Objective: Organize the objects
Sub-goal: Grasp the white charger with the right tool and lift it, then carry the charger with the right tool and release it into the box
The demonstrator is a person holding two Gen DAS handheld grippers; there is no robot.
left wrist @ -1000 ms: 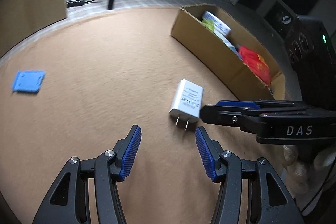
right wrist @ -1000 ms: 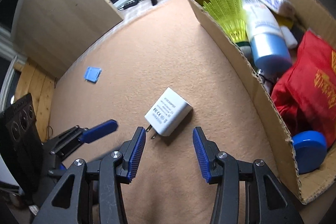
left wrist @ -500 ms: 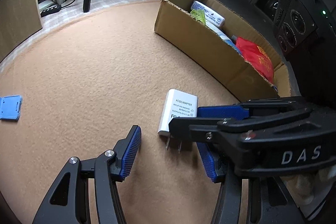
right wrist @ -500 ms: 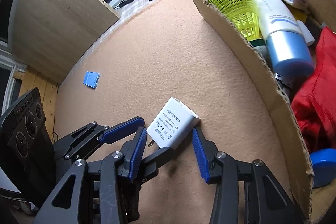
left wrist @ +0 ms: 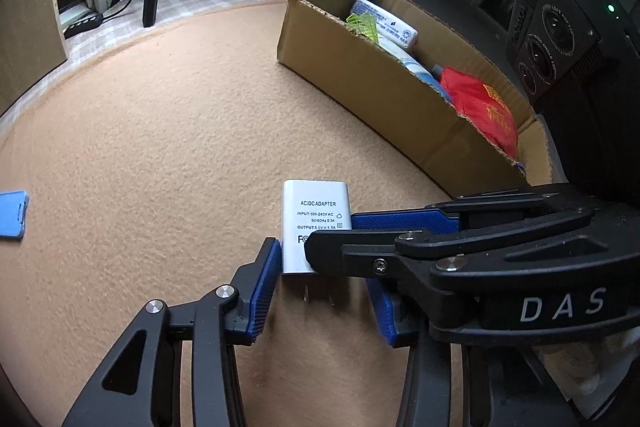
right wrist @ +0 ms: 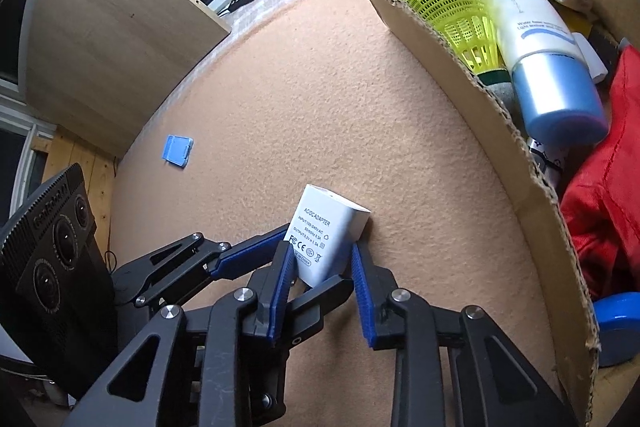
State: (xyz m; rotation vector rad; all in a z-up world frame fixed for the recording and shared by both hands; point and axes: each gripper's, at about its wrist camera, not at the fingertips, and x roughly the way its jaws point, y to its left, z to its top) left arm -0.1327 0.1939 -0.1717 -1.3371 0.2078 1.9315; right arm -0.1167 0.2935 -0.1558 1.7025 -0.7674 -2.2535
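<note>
A white AC/DC adapter (left wrist: pixel 312 223) lies on the tan felt mat, prongs toward me; it also shows in the right wrist view (right wrist: pixel 326 233). My left gripper (left wrist: pixel 322 291) has closed in around its prong end; its left pad (left wrist: pixel 266 279) touches the adapter's side, and the right pad is hidden behind the other gripper. My right gripper (right wrist: pixel 320 279) has both blue pads against the adapter's sides. The right gripper's fingers (left wrist: pixel 400 223) cross in front of the left one. A small blue card (right wrist: pixel 177 151) lies on the mat far left.
An open cardboard box (left wrist: pixel 360 75) stands on the mat to the right, holding a yellow shuttlecock (right wrist: pixel 452 7), a lotion tube (right wrist: pixel 540 47), a red pouch (right wrist: pixel 600 211) and a blue lid. A wooden panel and a tripod stand beyond the mat.
Both grippers have moved in on the adapter and narrowed. The right gripper's pads now press its sides, and the adapter's far end has tipped up slightly.
</note>
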